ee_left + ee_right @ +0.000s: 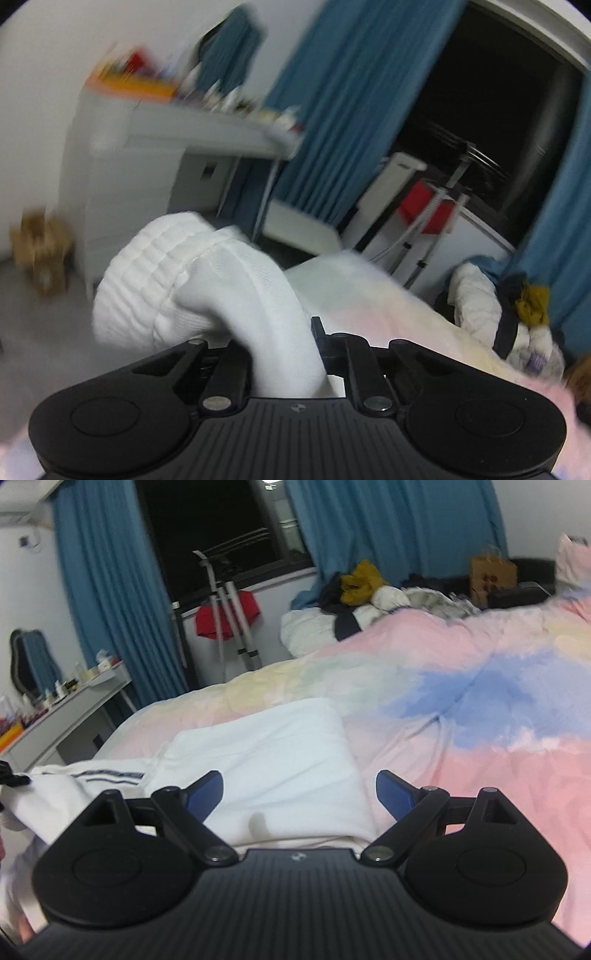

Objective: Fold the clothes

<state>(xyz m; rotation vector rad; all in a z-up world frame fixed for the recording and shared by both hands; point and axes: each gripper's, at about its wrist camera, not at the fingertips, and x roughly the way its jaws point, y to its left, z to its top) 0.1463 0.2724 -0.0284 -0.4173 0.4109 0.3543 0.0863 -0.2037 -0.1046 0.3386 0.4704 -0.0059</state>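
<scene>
Left wrist view was badly motion-blurred, but I could make out my left gripper [286, 354] clenched on a white garment [207, 280], the cloth bunched between its jaws and lifted clear of the pastel bedspread [388, 306]. A ribbed cuff or hem drooped over to the left of the fingers. From the right wrist view, my right gripper [300, 794] stood released, jaws wide apart and holding nothing, hovering just above a folded white piece [266, 753] lying flat on the bedspread; a second white piece with a dark stripe [92, 786] lay touching its left side. I could not tell whether that striped piece was the one I held in the left.

I judged the fabric light, soft and limp: it sagged wherever unsupported and would not keep a crease by itself. The ribbed edge looked thicker and less slippery, so I reckoned a hold on that band, with the other gripper taking the opposite corner, would spread it best.
</scene>
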